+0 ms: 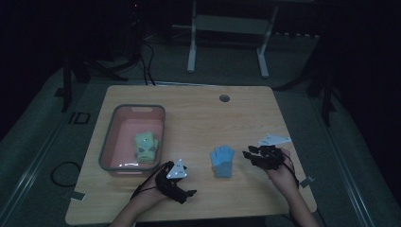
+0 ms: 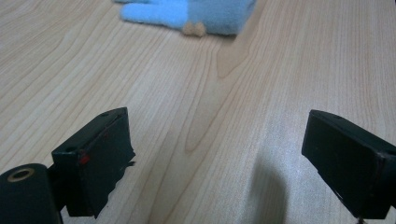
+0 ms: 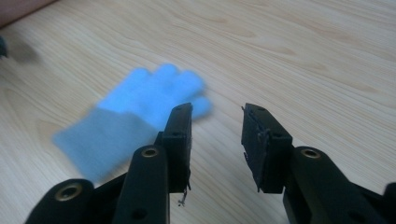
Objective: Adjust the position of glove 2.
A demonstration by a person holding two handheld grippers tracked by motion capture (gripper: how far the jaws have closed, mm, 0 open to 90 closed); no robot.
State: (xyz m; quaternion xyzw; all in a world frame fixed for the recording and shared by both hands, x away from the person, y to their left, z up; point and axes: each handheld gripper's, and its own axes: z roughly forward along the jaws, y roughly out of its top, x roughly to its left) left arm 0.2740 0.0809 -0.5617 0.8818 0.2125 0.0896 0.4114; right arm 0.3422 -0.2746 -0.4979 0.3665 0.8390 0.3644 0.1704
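Note:
A blue glove (image 1: 222, 161) lies flat on the wooden table (image 1: 198, 113), fingers pointing away from me. It shows blurred in the right gripper view (image 3: 135, 116) and at the top of the left gripper view (image 2: 191, 14). My right gripper (image 1: 249, 156) hovers just right of the glove, jaws apart with nothing between them (image 3: 217, 140). My left gripper (image 1: 189, 193) rests near the front edge, left of the glove, jaws wide apart over bare wood (image 2: 217, 163). A green glove (image 1: 145, 146) lies inside the pink basket (image 1: 113, 137).
The pink basket stands on the table's left side. A round cable hole (image 1: 224, 98) sits near the far edge. Beyond the table is a white frame (image 1: 227, 38) on the floor. Cables (image 1: 61, 172) lie on the floor at the left.

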